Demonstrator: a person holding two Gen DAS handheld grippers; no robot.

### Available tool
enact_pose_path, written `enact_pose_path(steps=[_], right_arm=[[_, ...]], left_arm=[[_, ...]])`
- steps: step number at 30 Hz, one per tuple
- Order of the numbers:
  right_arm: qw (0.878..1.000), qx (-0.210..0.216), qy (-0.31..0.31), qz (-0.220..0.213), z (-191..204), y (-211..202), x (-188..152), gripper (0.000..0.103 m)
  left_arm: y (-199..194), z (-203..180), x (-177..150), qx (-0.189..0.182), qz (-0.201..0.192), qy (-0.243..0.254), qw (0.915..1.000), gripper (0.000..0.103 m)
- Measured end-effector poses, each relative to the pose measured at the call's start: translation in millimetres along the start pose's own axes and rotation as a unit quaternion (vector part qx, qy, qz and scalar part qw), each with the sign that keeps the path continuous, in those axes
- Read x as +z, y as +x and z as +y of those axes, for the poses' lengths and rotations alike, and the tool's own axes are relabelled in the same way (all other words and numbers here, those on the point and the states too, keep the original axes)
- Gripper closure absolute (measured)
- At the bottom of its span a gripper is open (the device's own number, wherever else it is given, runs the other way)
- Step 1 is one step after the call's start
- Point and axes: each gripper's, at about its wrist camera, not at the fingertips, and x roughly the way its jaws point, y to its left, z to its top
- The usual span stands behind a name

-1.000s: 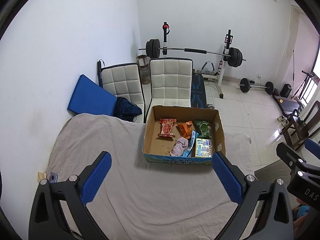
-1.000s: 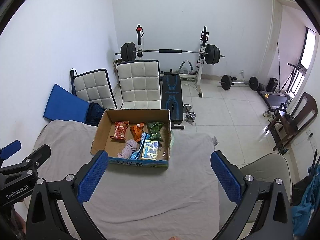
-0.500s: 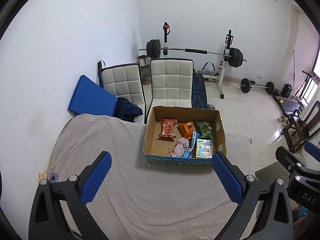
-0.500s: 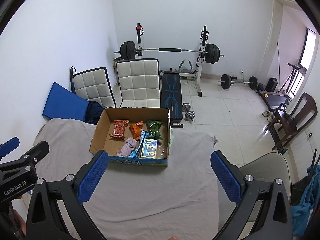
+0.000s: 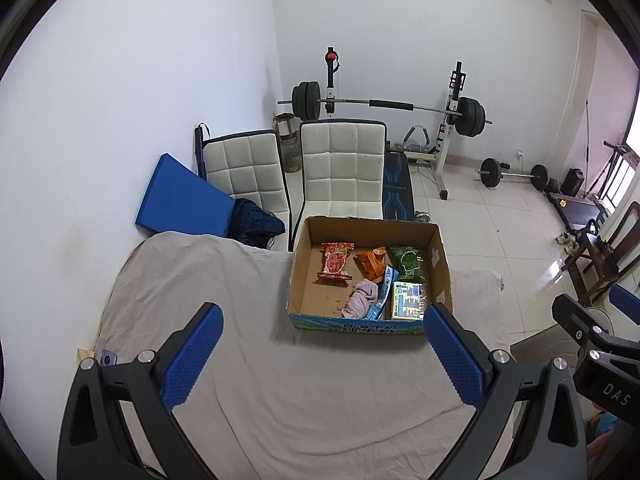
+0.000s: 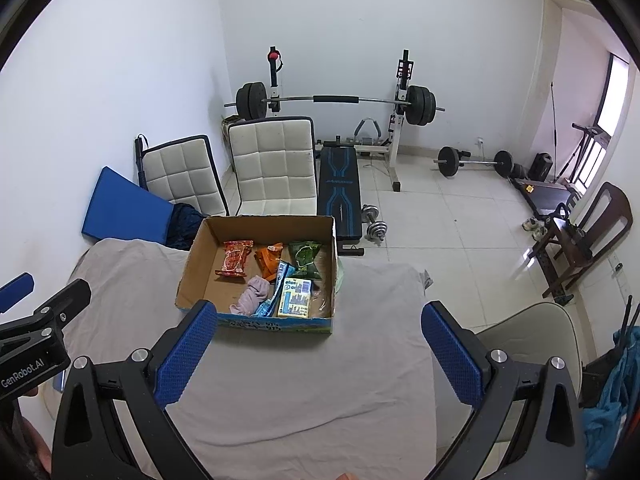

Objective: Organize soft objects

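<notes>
A cardboard box (image 5: 304, 264) (image 6: 192, 268) stands on the grey-sheeted table (image 5: 312, 392) (image 6: 312, 392) at its far edge. Inside lie a red snack bag (image 5: 336, 261) (image 6: 234, 258), an orange packet (image 5: 370, 264) (image 6: 269, 259), a green bag (image 5: 408, 261) (image 6: 305, 258), a pink cloth (image 5: 362, 299) (image 6: 252, 295), a blue wrapper (image 5: 381, 298) and a yellow-blue pack (image 5: 409, 300) (image 6: 295, 298). My left gripper (image 5: 322, 354) and right gripper (image 6: 318, 352) are both open and empty, held above the sheet short of the box.
Two white padded chairs (image 5: 340, 168) (image 5: 248, 164), a blue mat (image 5: 180, 200) and dark clothing (image 5: 256, 222) stand behind the table. A barbell rack (image 5: 384, 106), bench (image 6: 340, 188) and dumbbells (image 6: 374, 222) fill the floor beyond. A grey chair (image 6: 528, 340) sits at the right.
Both views have shifted slightly; the box sits a little lower and nearer in frame. Both grippers stay open and empty.
</notes>
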Motion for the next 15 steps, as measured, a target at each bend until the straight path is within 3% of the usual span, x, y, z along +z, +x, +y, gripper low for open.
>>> enact_pose_path(steps=[15], right_arm=[[1.000, -0.006, 0.003, 0.001, 2.9, 0.5, 2.3, 0.000]], left_arm=[[-0.7, -1.4, 2.6, -0.009, 0.003, 0.012, 0.9999, 0.000]])
